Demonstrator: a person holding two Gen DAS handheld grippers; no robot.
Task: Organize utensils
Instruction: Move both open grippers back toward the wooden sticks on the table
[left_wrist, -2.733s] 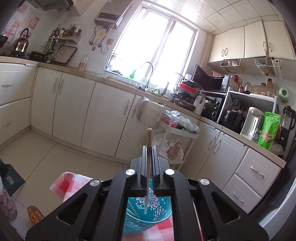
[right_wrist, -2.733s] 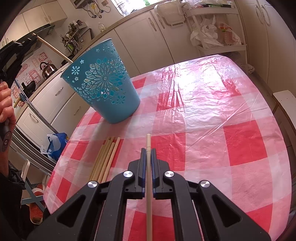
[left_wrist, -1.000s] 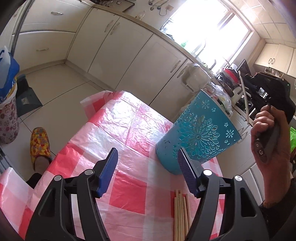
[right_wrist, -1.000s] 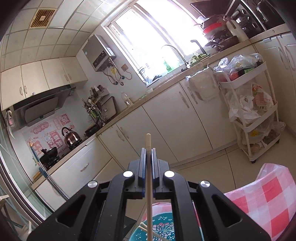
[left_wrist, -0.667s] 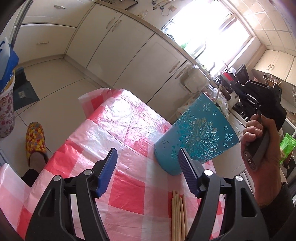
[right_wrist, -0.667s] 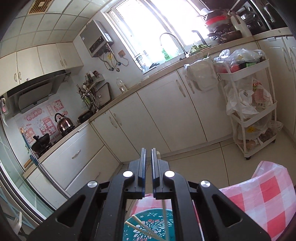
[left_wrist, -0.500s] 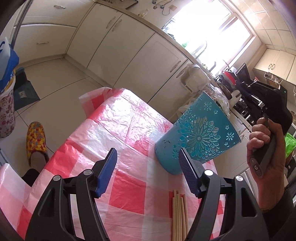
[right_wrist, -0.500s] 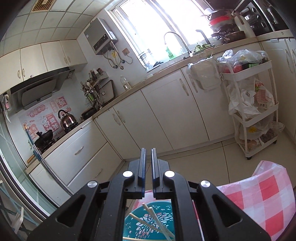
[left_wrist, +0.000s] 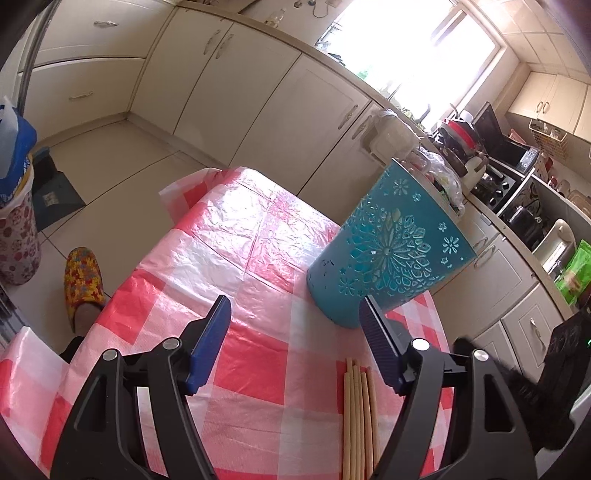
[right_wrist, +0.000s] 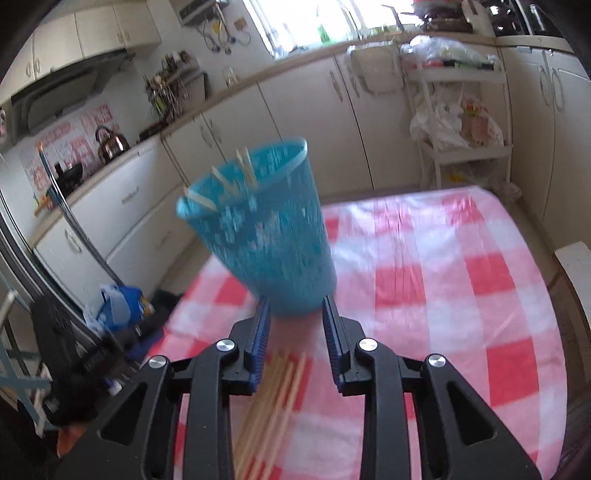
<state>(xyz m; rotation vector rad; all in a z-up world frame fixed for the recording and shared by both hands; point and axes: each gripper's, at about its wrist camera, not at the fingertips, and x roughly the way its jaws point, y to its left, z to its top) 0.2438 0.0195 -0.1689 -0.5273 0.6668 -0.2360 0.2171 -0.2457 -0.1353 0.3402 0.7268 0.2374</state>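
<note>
Kitchen with cream cabinets (left_wrist: 258, 92) and a bright window; red-and-white checked tablecloth (left_wrist: 240, 236) on the table. One teal cup (left_wrist: 388, 251) near the far edge, holding about four chopsticks (right_wrist: 243, 166) (blurred). Four or five more chopsticks (left_wrist: 358, 417) flat near the near edge, just below both grippers. Left gripper (left_wrist: 295, 343) spread wide, opening, empty. Right gripper (right_wrist: 295, 339) opening, nothing clamped.

bin (left_wrist: 388, 254): teal, floral | tablecloth (left_wrist: 236, 240): red-white check | chopsticks (left_wrist: 358, 417): tan
</note>
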